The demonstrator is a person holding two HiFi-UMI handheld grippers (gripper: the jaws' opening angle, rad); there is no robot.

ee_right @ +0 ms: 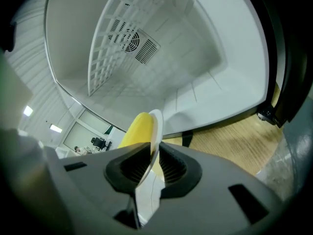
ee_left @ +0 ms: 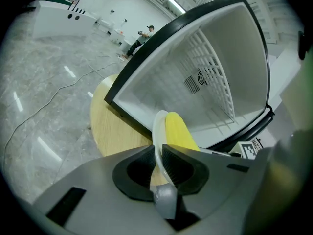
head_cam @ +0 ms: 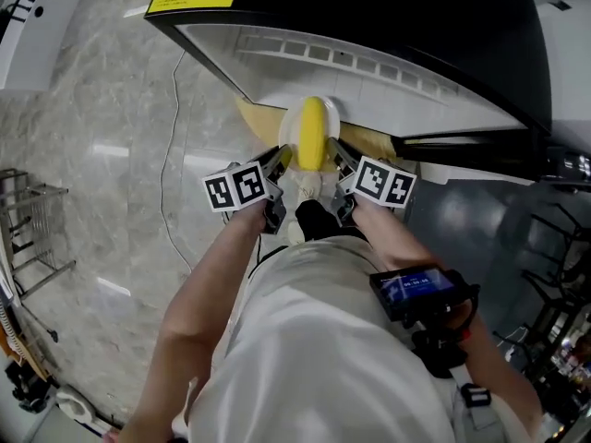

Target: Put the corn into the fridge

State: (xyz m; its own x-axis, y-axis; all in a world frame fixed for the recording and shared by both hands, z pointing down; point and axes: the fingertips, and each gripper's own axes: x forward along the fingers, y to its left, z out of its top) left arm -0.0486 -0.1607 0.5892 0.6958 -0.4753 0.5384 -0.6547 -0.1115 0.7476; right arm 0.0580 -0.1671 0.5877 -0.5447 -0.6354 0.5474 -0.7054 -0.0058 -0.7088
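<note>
Far left on the marble floor (head_cam: 92, 155) there's one metal rack (head_cam: 28, 220), then one thin cable (head_cam: 169, 173) trailing across. My left gripper (head_cam: 280, 161) is nipped onto the left rim of one white plate (head_cam: 290, 135), jaws nearly together with only the rim between them. One yellow corn cob (head_cam: 314, 132) lies along the plate's middle, right at the mouth of the open fridge (head_cam: 388, 81). My right gripper (head_cam: 338, 158) pinches the opposite rim just as tight. Two grippers, one plate. The fridge's black front edge (ee_left: 128, 116) crosses just ahead of the plate. Inside the white cavity I see one wire shelf (ee_right: 112, 38) and one round fan vent (ee_right: 131, 40). One round wooden table (ee_left: 115, 126) sits under the fridge. Far right, there's one small screen (head_cam: 417, 287) at my forearm.
</note>
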